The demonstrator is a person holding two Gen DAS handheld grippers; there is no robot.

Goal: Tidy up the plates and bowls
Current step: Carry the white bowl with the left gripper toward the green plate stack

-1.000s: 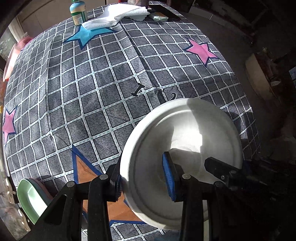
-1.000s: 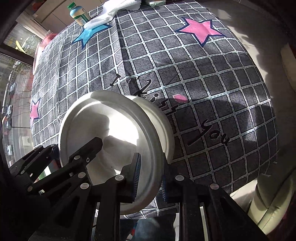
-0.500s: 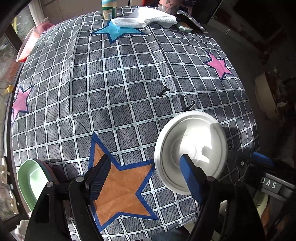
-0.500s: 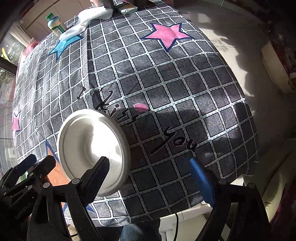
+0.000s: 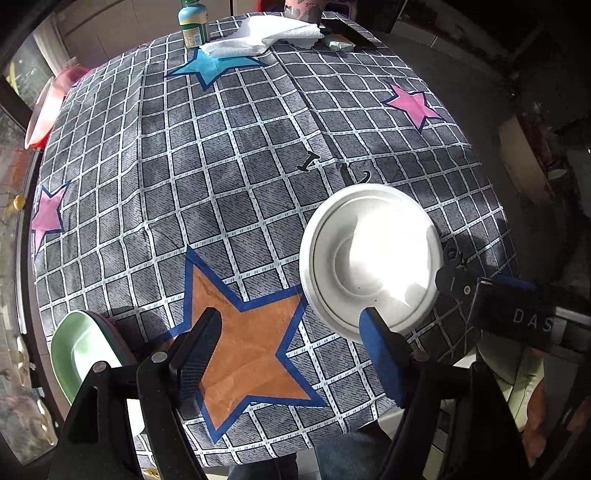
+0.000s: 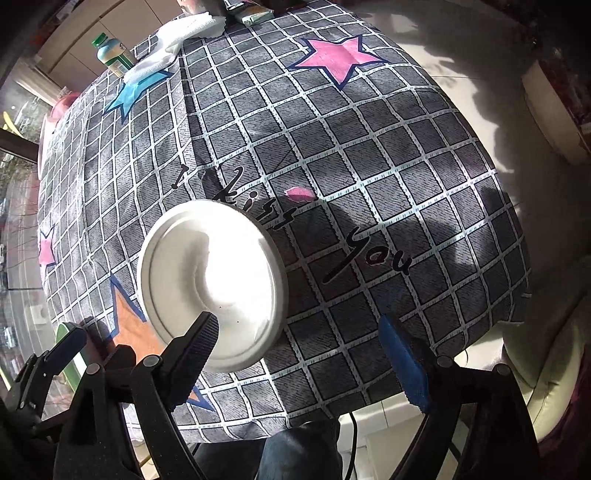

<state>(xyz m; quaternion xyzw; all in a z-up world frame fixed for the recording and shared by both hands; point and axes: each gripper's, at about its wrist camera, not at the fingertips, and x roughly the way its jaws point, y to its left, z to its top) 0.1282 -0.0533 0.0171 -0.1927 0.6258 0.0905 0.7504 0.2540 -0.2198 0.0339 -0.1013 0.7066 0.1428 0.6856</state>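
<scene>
A white plate stack (image 5: 371,258) lies flat on the checked tablecloth near the front edge; it also shows in the right wrist view (image 6: 210,284). My left gripper (image 5: 291,354) is open and empty, hovering just in front of the stack over the orange star. My right gripper (image 6: 303,350) is open and empty, just in front and right of the stack. A green bowl (image 5: 85,354) sits on a pink one at the table's front left corner.
A pink plate (image 5: 42,114) rests at the far left edge. A green-capped bottle (image 5: 194,24), a white cloth (image 5: 262,35) and a small packet (image 5: 340,44) stand at the far end. The table edge and floor lie to the right.
Both grippers let go of the white plates, opened wide and drew back toward the front edge. The plates now rest on the table.
</scene>
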